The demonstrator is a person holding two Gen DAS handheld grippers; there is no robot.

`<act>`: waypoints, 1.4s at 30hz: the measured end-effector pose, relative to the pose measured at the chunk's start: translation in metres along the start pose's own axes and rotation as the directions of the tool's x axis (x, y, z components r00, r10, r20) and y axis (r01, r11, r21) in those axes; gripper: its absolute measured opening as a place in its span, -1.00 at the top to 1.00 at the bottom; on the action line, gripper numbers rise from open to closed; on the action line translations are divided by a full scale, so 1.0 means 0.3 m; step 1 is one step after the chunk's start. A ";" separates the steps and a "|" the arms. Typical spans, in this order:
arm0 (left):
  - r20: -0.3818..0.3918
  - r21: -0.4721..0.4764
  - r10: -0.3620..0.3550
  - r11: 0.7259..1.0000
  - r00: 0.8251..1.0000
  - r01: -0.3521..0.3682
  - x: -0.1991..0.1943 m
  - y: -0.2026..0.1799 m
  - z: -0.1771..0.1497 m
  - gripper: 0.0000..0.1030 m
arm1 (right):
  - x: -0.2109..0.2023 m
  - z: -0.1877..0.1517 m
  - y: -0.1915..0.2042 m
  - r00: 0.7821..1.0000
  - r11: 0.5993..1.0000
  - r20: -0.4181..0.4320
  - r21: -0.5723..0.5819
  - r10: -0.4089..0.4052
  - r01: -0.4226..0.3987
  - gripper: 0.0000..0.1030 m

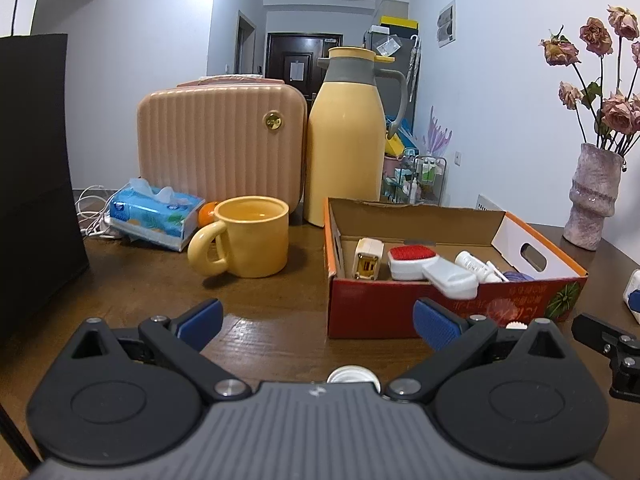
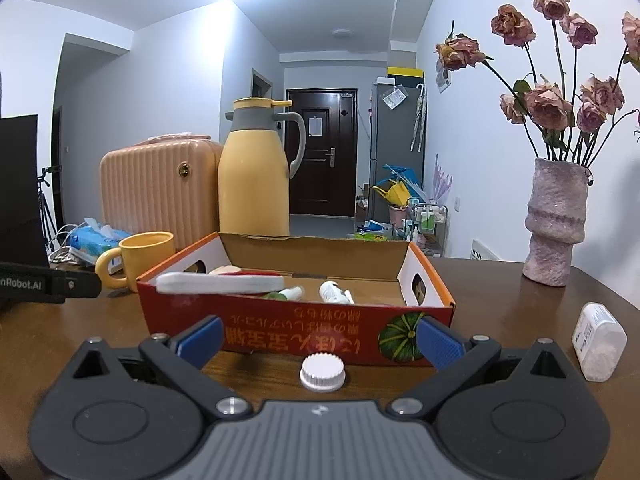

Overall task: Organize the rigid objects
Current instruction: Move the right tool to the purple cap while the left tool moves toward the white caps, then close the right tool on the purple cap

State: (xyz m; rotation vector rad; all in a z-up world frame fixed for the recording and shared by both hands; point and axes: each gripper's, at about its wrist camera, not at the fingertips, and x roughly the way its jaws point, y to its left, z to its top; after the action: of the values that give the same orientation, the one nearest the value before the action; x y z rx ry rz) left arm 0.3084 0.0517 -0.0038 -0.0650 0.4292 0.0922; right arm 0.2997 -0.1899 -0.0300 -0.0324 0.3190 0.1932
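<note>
Lining up my right tongs (image 2: pixel 320 336), spread wide and empty, over the small white ribbed bottle cap (image 2: pixel 322 372) on the brown wooden table (image 2: pixel 500 300), just before the red cardboard box (image 2: pixel 280 320). Left tongs (image 1: pixel 318 326) gape empty too. Next, I judge: descend, pinch, lift into the box.

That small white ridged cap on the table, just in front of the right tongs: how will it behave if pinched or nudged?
The white ridged cap looks like stiff plastic, so it probably won't deform. Its ridged edge should give the right tongs, now open, some grip. It lies flat on the table, so it is unlikely to roll, though a nudge would probably make it slide, being small and likely light.
</note>
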 end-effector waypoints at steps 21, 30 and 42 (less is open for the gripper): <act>-0.040 0.012 0.000 1.000 0.999 0.000 -0.065 0.047 -0.088 -1.00 | -0.065 -0.087 0.075 0.997 1.000 -0.077 -0.026 0.004 -0.006 -1.00; -0.062 0.004 -0.010 1.000 0.998 0.010 -0.056 0.063 -0.088 -1.00 | -0.015 -0.101 0.119 0.986 0.999 -0.164 -0.039 0.032 -0.039 -1.00; -0.090 -0.001 -0.001 1.000 0.996 0.001 -0.035 0.097 -0.089 -1.00 | 0.087 -0.099 0.162 0.963 0.997 -0.260 -0.023 0.068 -0.076 -1.00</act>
State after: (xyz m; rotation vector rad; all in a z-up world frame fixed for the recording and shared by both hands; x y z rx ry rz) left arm 0.2848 0.0776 -0.0247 -0.0709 0.5195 0.0885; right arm 0.3054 -0.1394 -0.0665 -0.0788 0.5785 0.2671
